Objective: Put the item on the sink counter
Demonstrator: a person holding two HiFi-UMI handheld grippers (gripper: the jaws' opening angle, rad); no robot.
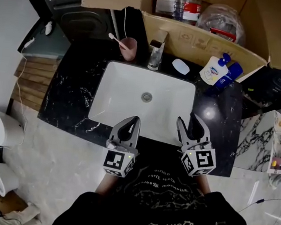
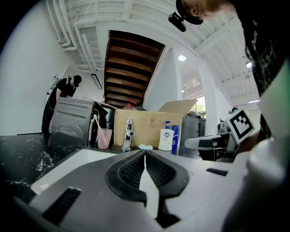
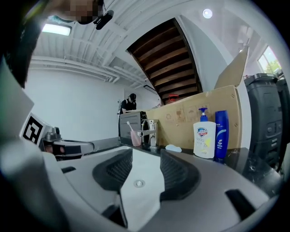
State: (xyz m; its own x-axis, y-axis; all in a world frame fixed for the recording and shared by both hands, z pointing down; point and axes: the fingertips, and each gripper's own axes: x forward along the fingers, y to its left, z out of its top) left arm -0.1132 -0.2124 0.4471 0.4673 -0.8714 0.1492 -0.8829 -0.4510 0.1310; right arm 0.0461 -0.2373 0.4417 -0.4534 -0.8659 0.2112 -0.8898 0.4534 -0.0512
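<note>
Both grippers hang low over the near rim of the white basin (image 1: 126, 100), side by side, pointing away from the person toward the back of the counter (image 1: 69, 94).

- Left gripper (image 2: 145, 152): jaws clenched tip to tip, nothing in them.
- Right gripper (image 3: 146, 152): jaws parted and released. Only the basin floor shows through the gap.

Task's thing: not certain which one. Best guess is the blue bottle (image 3: 221, 135), already standing on the counter at the back right corner, just beside the white pump bottle (image 3: 204, 138). Both stand in front of the cardboard box (image 1: 209, 41). If so, the placing looks done. The box holds more bottles, so another fetch is possible.

Bearing: the blue bottle lies ahead and to the right of the right jaws, well apart from them, beyond the basin's far right corner. The right gripper is plainly the nearer; the left would have to cross over.

Attitude: blue bottle upright, long axis vertical, cap up. Any regrasp would come in level from the front, jaws either side of the body, minding the pump bottle close on its left.

Elsewhere: soap bar (image 1: 181, 66), faucet (image 1: 156, 53) and pink cup (image 1: 129, 48) along the back edge.
</note>
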